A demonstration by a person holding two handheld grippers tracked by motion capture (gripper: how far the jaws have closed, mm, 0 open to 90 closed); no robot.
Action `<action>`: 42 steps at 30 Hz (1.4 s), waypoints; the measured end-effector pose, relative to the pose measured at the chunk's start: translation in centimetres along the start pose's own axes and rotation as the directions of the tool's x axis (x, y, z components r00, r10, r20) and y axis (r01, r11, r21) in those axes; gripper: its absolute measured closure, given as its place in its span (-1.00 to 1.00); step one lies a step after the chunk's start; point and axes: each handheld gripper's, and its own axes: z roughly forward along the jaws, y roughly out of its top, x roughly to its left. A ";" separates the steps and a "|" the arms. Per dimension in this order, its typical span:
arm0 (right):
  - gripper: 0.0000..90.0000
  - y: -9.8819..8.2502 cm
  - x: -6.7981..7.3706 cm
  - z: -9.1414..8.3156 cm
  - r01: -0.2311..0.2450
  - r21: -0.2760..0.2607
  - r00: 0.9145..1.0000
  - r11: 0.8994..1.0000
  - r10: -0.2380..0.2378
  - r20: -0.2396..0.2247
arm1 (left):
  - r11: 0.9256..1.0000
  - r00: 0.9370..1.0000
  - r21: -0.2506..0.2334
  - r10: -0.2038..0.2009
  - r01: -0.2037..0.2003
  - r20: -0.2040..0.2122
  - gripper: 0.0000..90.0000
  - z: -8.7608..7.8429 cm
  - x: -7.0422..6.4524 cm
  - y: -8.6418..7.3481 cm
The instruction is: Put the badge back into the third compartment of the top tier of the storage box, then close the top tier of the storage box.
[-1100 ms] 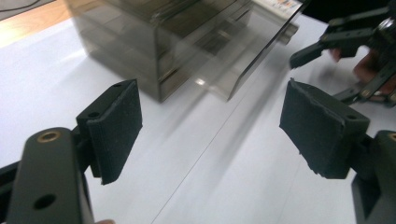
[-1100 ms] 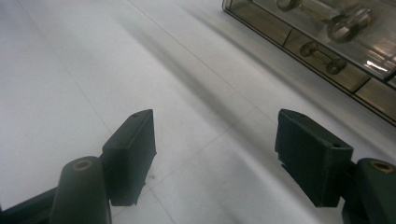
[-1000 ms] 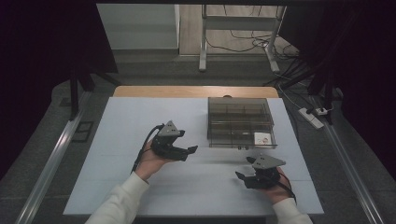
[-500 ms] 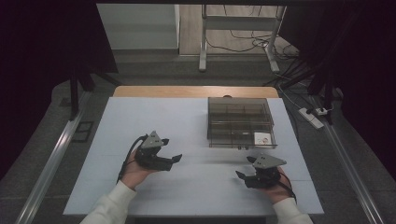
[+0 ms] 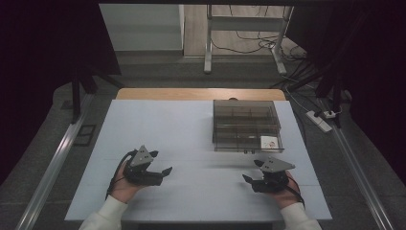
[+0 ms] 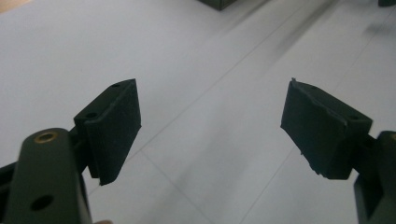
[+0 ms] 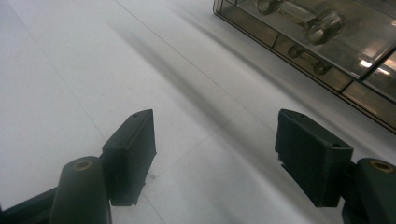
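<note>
My left gripper (image 5: 165,171) lies low over the white table (image 5: 182,129) at the front left, held in a hand, its tips pointing right. In the left gripper view the left gripper (image 6: 210,116) is open, with bare table between the pads. My right gripper (image 5: 246,179) rests at the front right with its tips pointing left. The right gripper (image 7: 215,144) is also open with nothing between its jaws. A smoky clear compartment box (image 5: 246,125) sits at the back right, beyond the right gripper. Small metal parts show through the compartment box (image 7: 327,42) lid.
A white label (image 5: 269,142) lies in the box's front right compartment. A wooden edge (image 5: 201,94) runs along the table's far side. A power strip (image 5: 320,120) lies on the floor to the right. Metal rails flank the table.
My left hand has drawn back toward the front edge and to the left, sinking closer to the table. The right hand has stayed put.
</note>
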 end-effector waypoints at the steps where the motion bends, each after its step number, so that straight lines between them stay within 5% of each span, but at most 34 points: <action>1: -0.36 0.0 0.0 0.0 0.000 0.000 1.000 1.000 0.000 0.000 | 1.000 1.000 0.001 -0.001 0.001 -0.001 -0.56 -0.1 0.0 -0.2; 9: -0.36 0.0 0.0 0.0 0.000 0.001 1.000 1.000 0.000 0.002 | 1.000 0.999 0.013 -0.027 0.027 -0.018 -0.56 -0.6 0.5 -1.6; 28: -0.27 1.5 0.4 -1.4 0.022 -0.057 1.000 0.998 -0.023 -0.004 | 0.998 0.998 0.034 -0.059 0.061 -0.038 -0.58 -0.2 1.7 -2.3; 32: -0.01 2.2 0.5 -1.9 0.035 -0.076 0.999 0.997 -0.035 -0.006 | 0.997 0.997 0.045 -0.056 0.058 -0.044 -0.59 0.0 1.7 -2.3; 39: 0.87 3.2 0.6 -2.8 0.065 -0.119 0.998 0.991 -0.064 0.011 | 0.997 0.998 0.057 -0.051 0.053 -0.046 -0.63 0.2 1.6 -2.3; 42: 0.99 3.5 0.4 -3.1 0.068 -0.138 0.998 0.988 -0.065 0.024 | 0.996 0.997 0.063 -0.052 0.055 -0.047 -0.64 0.3 1.7 -2.4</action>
